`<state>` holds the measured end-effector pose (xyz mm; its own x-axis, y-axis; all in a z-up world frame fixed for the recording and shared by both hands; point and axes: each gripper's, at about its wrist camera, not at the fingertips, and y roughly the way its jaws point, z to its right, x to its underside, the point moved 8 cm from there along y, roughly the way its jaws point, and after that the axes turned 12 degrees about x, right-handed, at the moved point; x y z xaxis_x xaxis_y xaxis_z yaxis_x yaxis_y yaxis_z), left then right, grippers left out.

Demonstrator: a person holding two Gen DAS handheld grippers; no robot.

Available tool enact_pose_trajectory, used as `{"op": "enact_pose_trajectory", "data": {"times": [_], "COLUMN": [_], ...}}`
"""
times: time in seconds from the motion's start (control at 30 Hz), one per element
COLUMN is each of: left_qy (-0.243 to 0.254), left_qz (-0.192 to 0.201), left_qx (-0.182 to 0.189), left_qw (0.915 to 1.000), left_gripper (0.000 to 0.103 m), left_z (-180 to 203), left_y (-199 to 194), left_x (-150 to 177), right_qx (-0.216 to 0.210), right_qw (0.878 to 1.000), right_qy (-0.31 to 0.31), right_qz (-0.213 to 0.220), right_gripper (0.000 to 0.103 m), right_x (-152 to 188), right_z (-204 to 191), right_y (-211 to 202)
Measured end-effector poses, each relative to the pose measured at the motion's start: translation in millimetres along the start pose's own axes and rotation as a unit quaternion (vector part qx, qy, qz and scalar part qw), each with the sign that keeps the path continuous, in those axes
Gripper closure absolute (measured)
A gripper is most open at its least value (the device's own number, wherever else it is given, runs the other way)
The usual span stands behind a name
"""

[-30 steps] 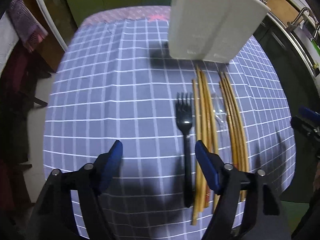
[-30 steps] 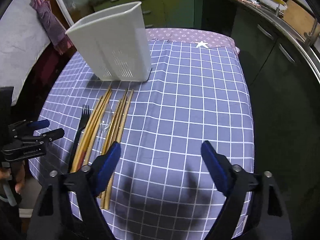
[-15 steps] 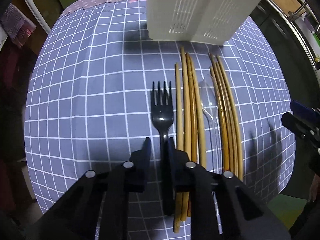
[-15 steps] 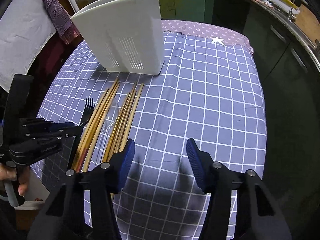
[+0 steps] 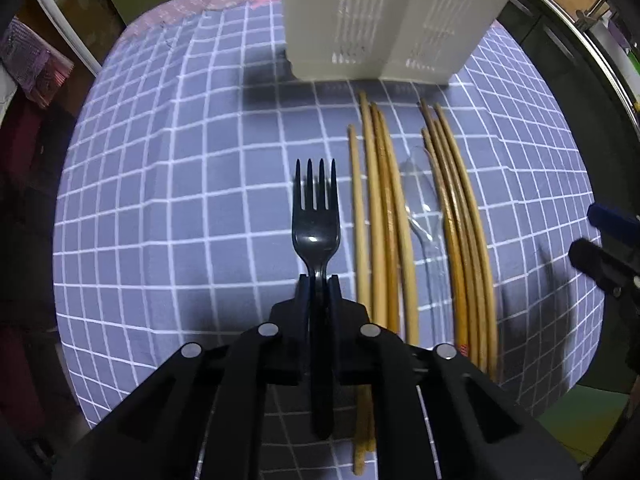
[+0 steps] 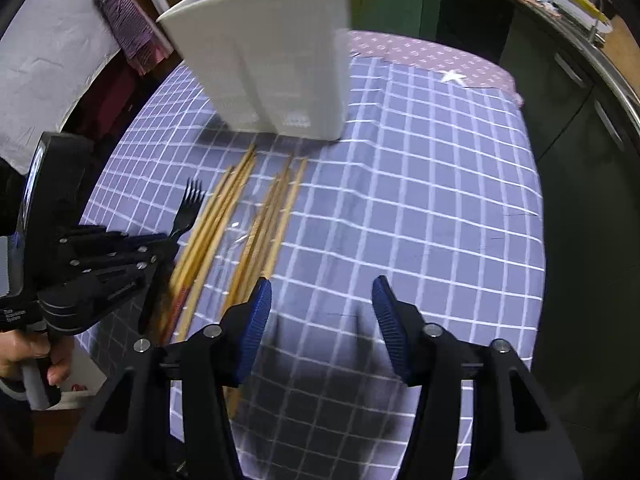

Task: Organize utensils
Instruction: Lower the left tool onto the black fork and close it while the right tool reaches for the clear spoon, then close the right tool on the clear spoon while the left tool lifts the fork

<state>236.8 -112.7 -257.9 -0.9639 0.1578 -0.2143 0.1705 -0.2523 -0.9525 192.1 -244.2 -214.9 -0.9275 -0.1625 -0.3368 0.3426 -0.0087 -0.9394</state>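
Fork (image 5: 316,216) handle is pinched tight between the left gripper (image 5: 318,280) fingers, tines pointing far toward the white utensil holder (image 5: 384,20). Just right lie two chopstick bundles (image 5: 384,216) with a clear spoon (image 5: 424,208) between them. The right gripper (image 6: 320,304) fingers are closing over bare checked tabletop (image 6: 420,200), nothing between them, with wide free cloth to the right edge.

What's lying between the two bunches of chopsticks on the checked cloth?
A clear plastic spoon lies between the left chopstick bunch and the right chopstick bunch, lengthwise like them. The left wrist view shows it best.
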Motion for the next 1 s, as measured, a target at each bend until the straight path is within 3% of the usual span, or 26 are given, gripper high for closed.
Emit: {"op": "enact_pose_trajectory", "data": {"times": [0.17,0.33,0.47,1.0], "left_qy": [-0.014,-0.015,-0.016,-0.003], "left_qz": [0.050,0.109,0.115,0.133], "left_qx": [0.003,-0.009,-0.001,0.029], "left_qw": [0.9987,0.9939,0.9933,0.9906], "left_gripper": [0.094,0.094,0.094,0.094], "left_z": [-21.8,-37.3,-49.5,-60.2], "left_y": [-29.8,-69.4,-75.4,-88.5], "left_x": [-1.6,-5.6,-1.6,15.5], "right_qx": [-0.012,-0.020,-0.029,0.003], "right_qw": [0.998,0.997,0.994,0.988], "right_qy": [-0.032,-0.038,-0.028,0.005], "right_qz": [-0.043,-0.070,-0.098,-0.156], "right_gripper": [0.078,0.084,0.089,0.089], "right_x": [-0.8,-11.3,-17.8,-21.8], "right_z": [-35.7,-65.7,-82.7,-92.2], "right_y": [10.7,25.2,37.8,72.1]}}
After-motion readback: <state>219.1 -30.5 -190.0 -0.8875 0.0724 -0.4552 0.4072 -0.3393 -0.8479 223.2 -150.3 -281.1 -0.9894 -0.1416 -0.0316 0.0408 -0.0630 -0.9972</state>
